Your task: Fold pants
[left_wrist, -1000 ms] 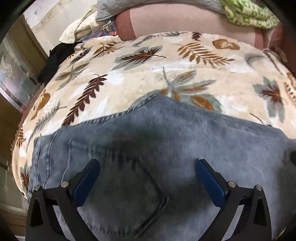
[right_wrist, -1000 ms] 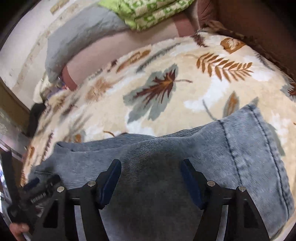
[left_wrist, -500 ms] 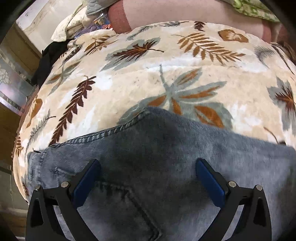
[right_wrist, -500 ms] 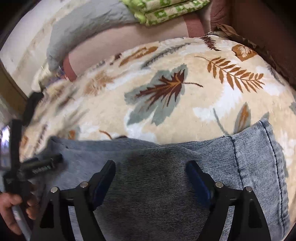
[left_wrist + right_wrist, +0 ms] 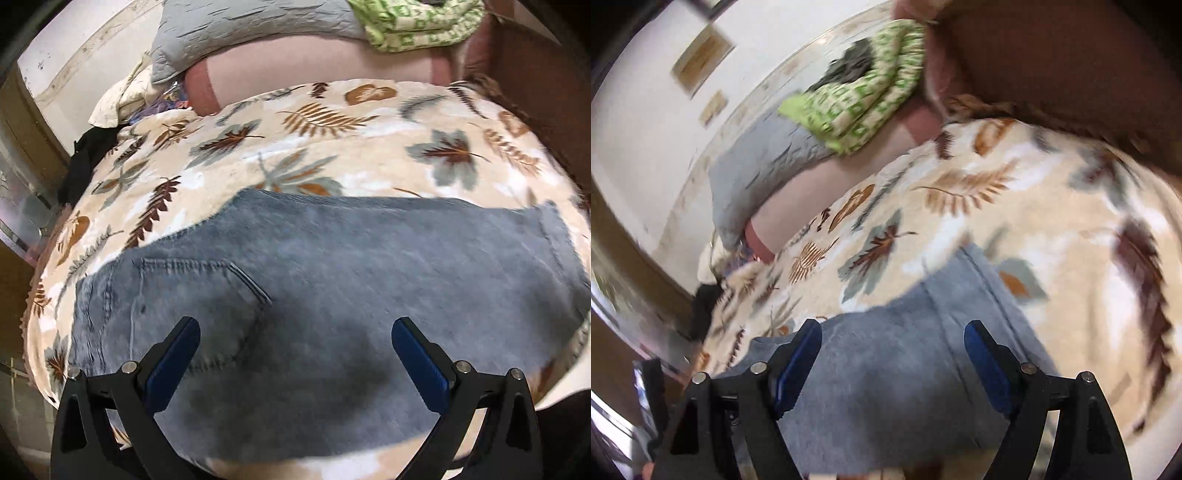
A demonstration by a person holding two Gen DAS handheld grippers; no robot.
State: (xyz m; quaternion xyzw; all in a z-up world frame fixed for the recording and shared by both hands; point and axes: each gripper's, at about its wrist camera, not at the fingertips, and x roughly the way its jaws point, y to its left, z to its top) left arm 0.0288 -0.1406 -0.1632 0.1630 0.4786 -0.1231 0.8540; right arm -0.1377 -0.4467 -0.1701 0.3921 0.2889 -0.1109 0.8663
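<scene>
A pair of grey-blue denim pants (image 5: 332, 280) lies folded flat across a leaf-print blanket (image 5: 332, 147) on a bed, back pocket at the left. My left gripper (image 5: 295, 343) hangs above the pants, its blue-padded jaws wide apart and empty. In the right wrist view the pants (image 5: 905, 369) show one hem end, and my right gripper (image 5: 894, 354) hovers over it, open with nothing between its pads.
A grey pillow (image 5: 236, 33) and a green patterned cloth (image 5: 413, 22) lie at the bed's far end. A black garment (image 5: 85, 158) hangs off the left edge. Brown upholstery (image 5: 1071, 74) borders the right side. A white wall (image 5: 646, 110) stands behind.
Both grippers have drawn back and risen from the pants, so more of the blanket and the whole folded pants show. The right view has rolled and swung sideways. The right jaws stand wider than a second ago.
</scene>
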